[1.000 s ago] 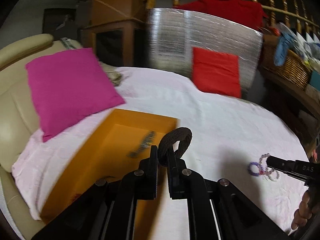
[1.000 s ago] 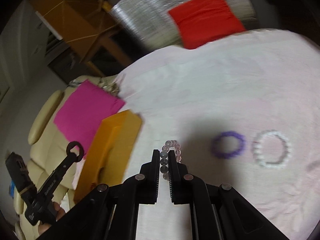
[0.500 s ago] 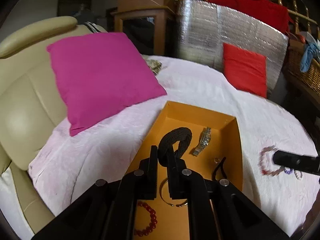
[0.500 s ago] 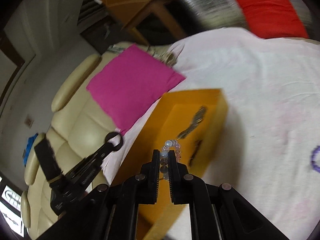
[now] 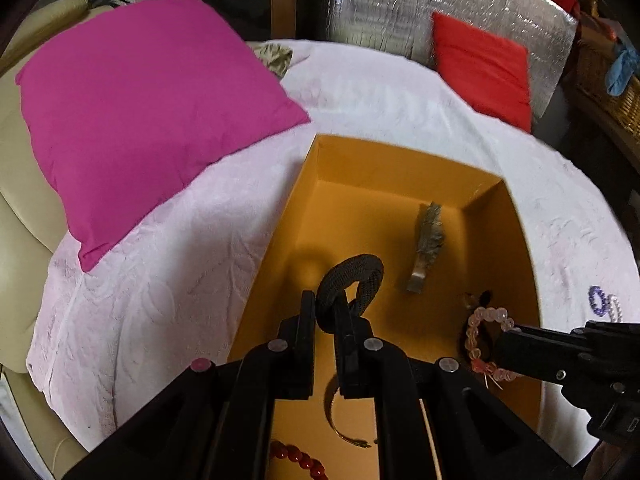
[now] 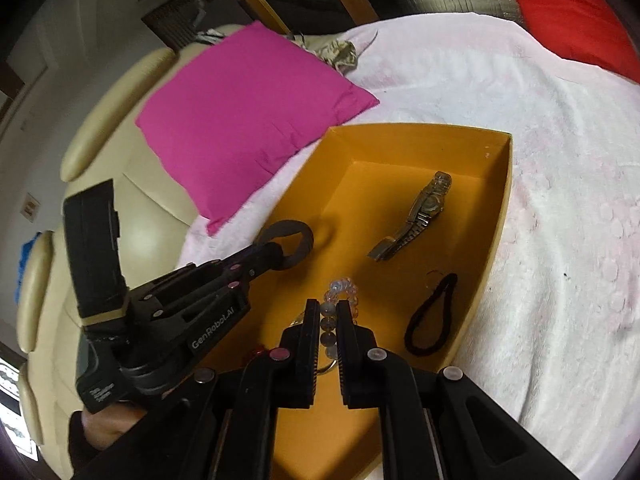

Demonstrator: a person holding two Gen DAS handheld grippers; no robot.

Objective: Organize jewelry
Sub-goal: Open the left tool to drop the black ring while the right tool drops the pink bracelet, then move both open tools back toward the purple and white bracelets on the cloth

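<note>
A dark woven bangle is pinched by its lower rim between the closed fingers of the left gripper, so that the ring stands up clear of the tips and hangs over the open orange box. A pale pink bead bracelet is clamped in the same way by the right gripper, its fingers shut on a few beads while the rest of the loop pokes out ahead; it too is held above the box floor. Both pieces appear to be carried there so that they can be dropped in with what is already gathered: a metal watch lying near the far wall, a black hair tie by the right wall, a red bead bracelet and a thin metal bangle at the near end. The box is set on a bed under a pale pink blanket, just beside a magenta pillow. Two further bracelets, one purple and one seemingly white, remain on the blanket outside the box, though they are blurred at the frame edge.
</note>
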